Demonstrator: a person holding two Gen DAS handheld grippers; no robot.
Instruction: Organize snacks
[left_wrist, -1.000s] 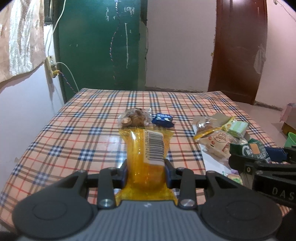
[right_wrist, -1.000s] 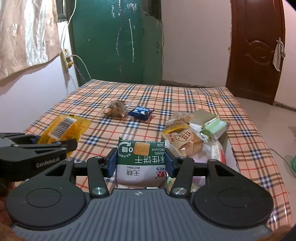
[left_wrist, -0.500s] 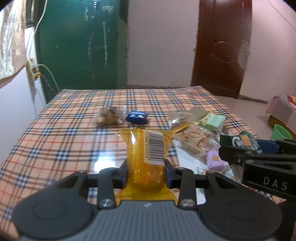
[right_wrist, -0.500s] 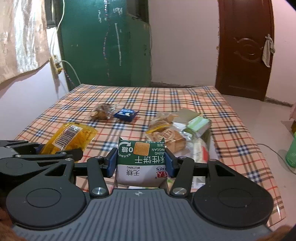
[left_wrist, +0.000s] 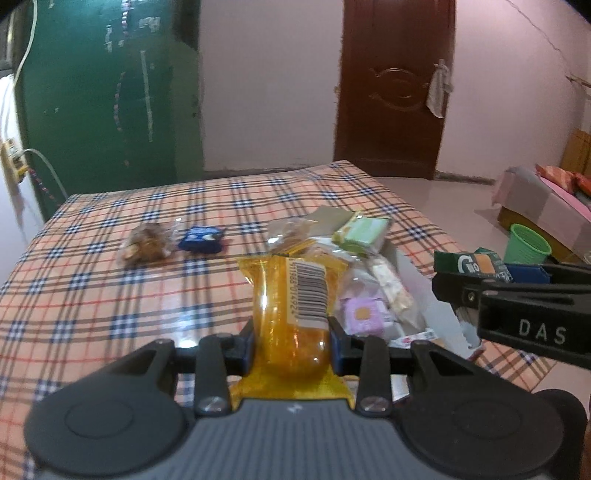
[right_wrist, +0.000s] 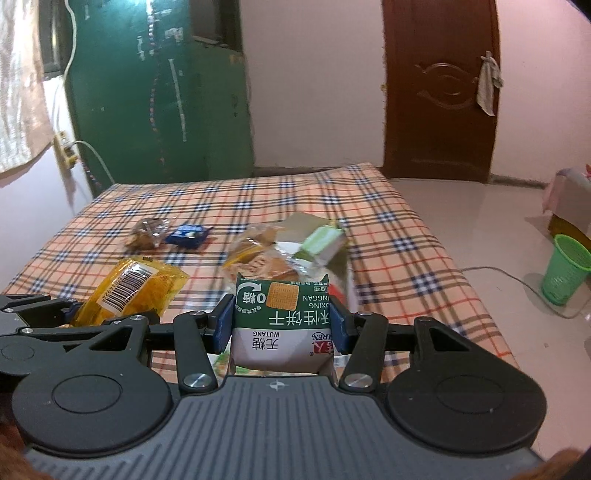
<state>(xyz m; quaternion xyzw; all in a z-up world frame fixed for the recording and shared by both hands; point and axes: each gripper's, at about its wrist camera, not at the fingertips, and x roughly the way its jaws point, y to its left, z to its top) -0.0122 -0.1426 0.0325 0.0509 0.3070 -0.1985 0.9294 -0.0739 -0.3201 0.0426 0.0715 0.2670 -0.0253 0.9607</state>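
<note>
Left wrist view: my left tongs (left_wrist: 291, 341) are closed on the yellow snack pack (left_wrist: 293, 314), its barcode label facing up. I hold the pack above the worktop (left_wrist: 92, 295), which has a plaid cloth. Just behind and to the right of the pack is the pile of snacks (left_wrist: 369, 295), w/ a light green pack (left_wrist: 364, 230) on its far side and a small purple packet (left_wrist: 364, 314) close to my tongs. Further back on the left lie a brown nut snack bag (left_wrist: 146, 243) and a blue cookie packet (left_wrist: 201, 240), just beside each other. My right tongs (left_wrist: 513, 284) come in from the right edge; a green pack sits between them.

Right wrist view: my right tongs (right_wrist: 282, 326) are closed on the green and white biscuit pack (right_wrist: 282, 325), printed text upside down to me, held above the near part of the worktop, in front of the pile. My left tongs w/ the yellow pack are at the left. On the floor at the right stands a green cup (right_wrist: 565, 275), well apart from the worktop.
</note>
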